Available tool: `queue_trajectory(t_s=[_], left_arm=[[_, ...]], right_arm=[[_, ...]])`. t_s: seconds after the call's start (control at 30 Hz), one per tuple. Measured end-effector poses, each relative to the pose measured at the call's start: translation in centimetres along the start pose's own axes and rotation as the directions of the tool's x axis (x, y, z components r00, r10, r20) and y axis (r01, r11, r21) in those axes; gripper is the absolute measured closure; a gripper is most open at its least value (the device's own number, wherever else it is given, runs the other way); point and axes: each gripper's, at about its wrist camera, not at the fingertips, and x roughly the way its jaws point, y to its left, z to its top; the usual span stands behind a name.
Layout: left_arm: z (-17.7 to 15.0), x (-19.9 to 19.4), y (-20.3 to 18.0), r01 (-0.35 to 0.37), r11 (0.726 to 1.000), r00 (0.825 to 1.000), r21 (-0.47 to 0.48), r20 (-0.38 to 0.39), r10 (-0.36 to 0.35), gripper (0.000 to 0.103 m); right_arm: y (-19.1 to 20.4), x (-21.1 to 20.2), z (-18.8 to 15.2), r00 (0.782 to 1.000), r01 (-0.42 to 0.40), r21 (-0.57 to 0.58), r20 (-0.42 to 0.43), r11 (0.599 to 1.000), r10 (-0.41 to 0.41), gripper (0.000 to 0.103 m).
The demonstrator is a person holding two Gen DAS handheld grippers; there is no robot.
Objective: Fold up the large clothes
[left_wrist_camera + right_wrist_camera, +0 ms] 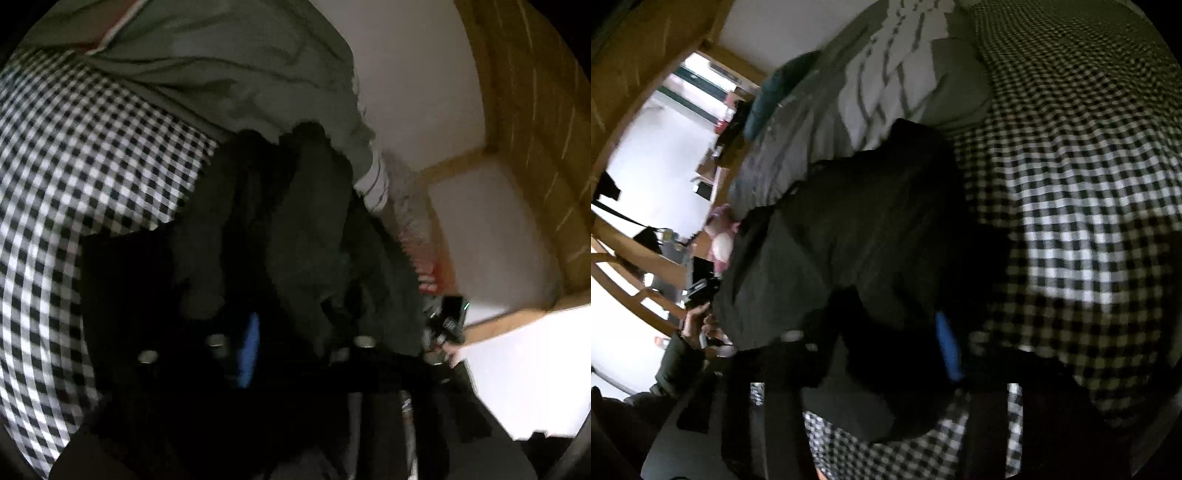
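A large dark garment (303,236) hangs bunched over a bed with a black-and-white checked cover (74,166). My left gripper (258,332) is shut on the garment's near edge; a blue finger pad (249,350) shows beside the cloth. In the right wrist view the same dark garment (857,229) drapes over the checked cover (1089,184), and my right gripper (905,350) is shut on its edge, blue pad (947,347) showing. The other gripper shows at the garment's far side in each view (448,317) (701,291).
A grey-green duvet (229,66) and a striped pillow (886,81) lie at the head of the bed. A wooden bed frame (535,129) and white wall (413,92) stand beside it. Wooden rails (639,288) and clutter are at the left.
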Motion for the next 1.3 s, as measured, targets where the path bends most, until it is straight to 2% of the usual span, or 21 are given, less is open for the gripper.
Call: queue_trajectory(t_s=[0.13,0.23,0.27,0.33,0.37,0.43,0.47,0.53,0.57,0.6,0.63,0.7,0.73,0.77,0.8,0.97,1.07,1.13,1.23,1.27,1.3], left_arm=[[-0.3,-4.7,1.4,0.078,0.995,0.986,-0.064,0.149,-0.068,0.097],[-0.7,-7.0,3.3,0.109,0.986,0.962,-0.126,0.262,-0.073,0.101],[-0.8,-7.7,5.2,0.075,0.980,0.955,-0.182,0.295,-0.018,0.103],[-0.9,-7.1,7.7,0.105,0.964,0.966,-0.242,0.255,-0.041,0.103],[-1.1,-6.9,7.8,0.135,0.964,0.967,-0.228,0.244,-0.077,0.103],[-1.2,-6.7,5.6,0.223,0.970,0.958,-0.093,0.206,-0.201,0.102],[-1.1,-6.6,4.6,0.222,0.974,0.960,-0.044,0.186,-0.211,0.100],[-0.6,-5.5,2.8,0.155,0.987,0.981,0.035,0.109,-0.158,0.065],[-0.6,-4.7,2.4,0.166,0.986,0.983,0.033,0.069,-0.167,0.023],[-0.6,-3.9,2.3,0.194,0.981,0.980,0.031,0.038,-0.195,0.016],[-0.5,-2.7,1.8,0.187,0.981,0.982,0.039,-0.008,-0.187,0.016],[-0.4,-1.7,1.3,0.142,0.988,0.990,0.058,-0.024,-0.140,0.019],[-0.4,-1.9,1.4,0.147,0.988,0.989,0.039,-0.010,-0.146,0.033],[-0.3,-2.2,2.1,0.140,0.990,0.990,-0.008,0.022,-0.140,0.086],[-0.2,-2.3,2.7,0.144,0.988,0.989,-0.045,0.043,-0.143,0.094],[-2.1,-5.5,5.4,0.206,0.969,0.971,-0.132,0.148,-0.187,0.103],[-3.0,-7.3,7.5,0.177,0.963,0.968,-0.202,0.214,-0.133,0.103],[-3.4,-6.8,10.1,0.196,0.939,0.965,-0.284,0.227,-0.133,0.103],[-3.7,-7.2,9.0,0.130,0.962,0.971,-0.240,0.227,-0.074,0.101],[-3.6,-7.3,8.3,0.112,0.968,0.971,-0.225,0.232,-0.059,0.095],[-3.5,-8.4,7.4,0.081,0.977,0.969,-0.195,0.246,-0.031,0.076]], right_arm=[[0.0,-2.0,0.0,0.984,-0.127,0.047,0.135,0.991,0.119,0.088],[-0.8,-1.4,-0.2,0.993,-0.045,0.072,0.114,0.996,0.036,0.090],[-1.6,-0.3,-0.5,0.997,-0.024,0.100,0.076,0.995,0.016,0.090],[-2.2,0.1,-0.9,0.996,-0.067,0.103,0.068,0.992,0.060,0.088],[-2.3,-0.1,-1.0,0.994,-0.088,0.114,0.080,0.990,0.079,0.085],[-2.0,-0.4,-0.9,0.982,-0.168,0.113,0.101,0.979,0.157,0.053],[-1.6,-0.5,-0.8,0.973,-0.211,0.094,0.113,0.973,0.200,0.026],[-0.3,0.0,-0.6,0.977,-0.194,0.048,0.096,0.980,0.188,0.020],[0.2,0.7,-0.5,0.984,-0.161,0.034,0.078,0.986,0.158,0.021],[0.5,1.3,-0.4,0.988,-0.139,0.042,0.066,0.989,0.136,0.028],[0.5,2.0,-0.2,0.994,-0.104,0.067,0.051,0.992,0.101,0.037],[0.4,2.4,0.0,0.995,-0.082,0.097,0.061,0.992,0.076,0.069],[0.1,1.9,0.0,0.991,-0.107,0.113,0.087,0.988,0.097,0.077],[0.0,1.3,-0.2,0.986,-0.132,0.124,0.114,0.983,0.118,0.085],[0.0,0.7,-0.5,0.981,-0.152,0.123,0.138,0.981,0.135,0.089],[-0.2,-2.9,-2.9,0.934,-0.258,0.153,0.290,0.954,0.207,0.095],[-3.0,-1.3,-4.5,0.952,-0.173,0.287,0.294,0.942,0.085,0.095],[-4.2,0.2,-4.6,0.958,-0.191,0.335,0.270,0.923,0.100,0.095],[-2.9,0.0,-3.6,0.969,-0.098,0.321,0.246,0.942,0.017,0.082],[-1.9,-0.7,-3.0,0.974,-0.046,0.297,0.227,0.954,-0.024,0.059],[-1.1,-1.1,-2.4,0.972,-0.002,0.282,0.228,0.960,-0.065,0.024]])
